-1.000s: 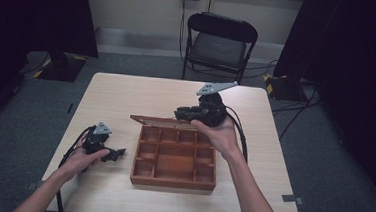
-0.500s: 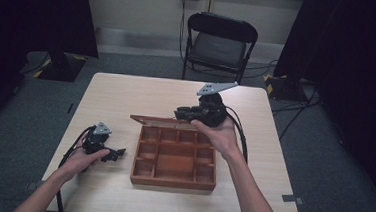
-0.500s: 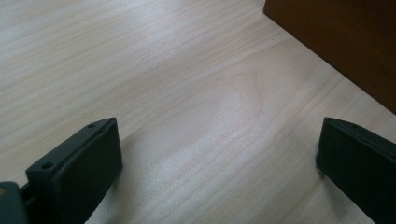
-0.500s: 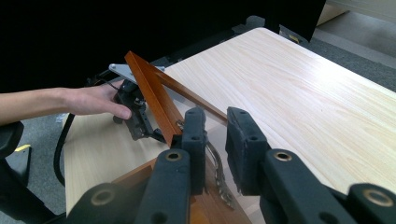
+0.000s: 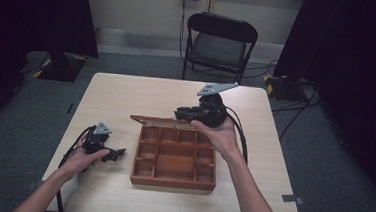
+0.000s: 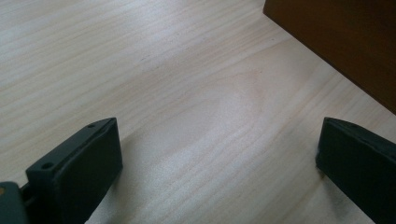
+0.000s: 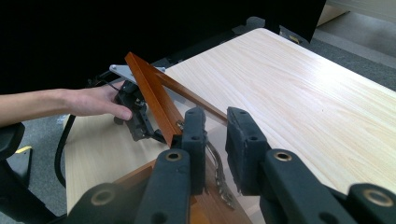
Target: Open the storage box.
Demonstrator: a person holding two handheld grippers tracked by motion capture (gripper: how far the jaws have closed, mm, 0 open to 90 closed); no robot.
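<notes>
Wooden and reddish-brown, the compartment box [image 5: 175,157] sits on the pale table [image 5: 126,94], toward the person's edge and a little right of the middle; it serves as the landmark for everything else. Its tray is divided into small cells around a larger central one.

Nearest the person, to the box's left and just apart from its left wall, the left gripper [image 5: 115,153] rests low over the table in the person's left hand [image 5: 82,159]. Its jaws are spread wide, with nothing but bare tabletop between them in the left gripper view, where a dark corner of the box [image 6: 336,42] shows at the upper right.

At the box's far edge, the lid [image 5: 160,120] stands raised at a slant, hinged along the back. The right gripper [image 5: 183,114], held in the right hand [image 5: 221,136], is at the far right part of the box, at the lid's right end. In the right gripper view its jaws stand close together, with the near end of the lid [image 7: 154,95] against the left jaw; whether the pads actually pinch the lid's edge I cannot tell for sure.

Beyond the box, past the table's far edge, a black folding chair [image 5: 220,43] stands on the grey floor.
</notes>
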